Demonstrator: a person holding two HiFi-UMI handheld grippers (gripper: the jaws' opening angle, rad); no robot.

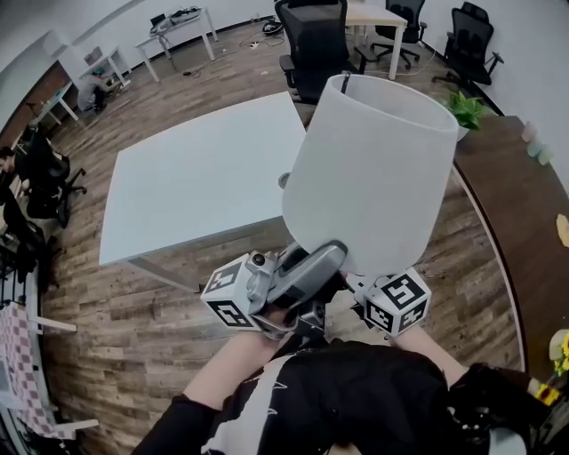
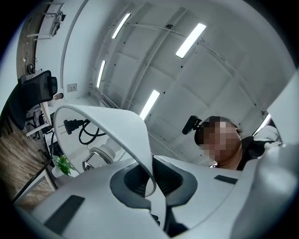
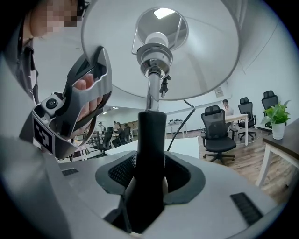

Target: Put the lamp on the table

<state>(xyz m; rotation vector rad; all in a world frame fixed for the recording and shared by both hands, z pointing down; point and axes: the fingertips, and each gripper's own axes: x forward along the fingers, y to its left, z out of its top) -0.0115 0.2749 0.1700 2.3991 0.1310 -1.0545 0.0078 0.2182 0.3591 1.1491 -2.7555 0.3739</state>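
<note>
I carry a lamp with a big white shade over the wooden floor, near the white table. My left gripper is shut on the shade's lower rim, which runs between its jaws. Inside the shade I see the socket and a loose black plug. My right gripper sits under the shade, shut on the lamp's black stem; above it rise the chrome tube and the bulb. The lamp's base is hidden.
Black office chairs stand beyond the table's far corner. A brown counter with a potted plant curves along the right. More desks and chairs line the far wall and left side.
</note>
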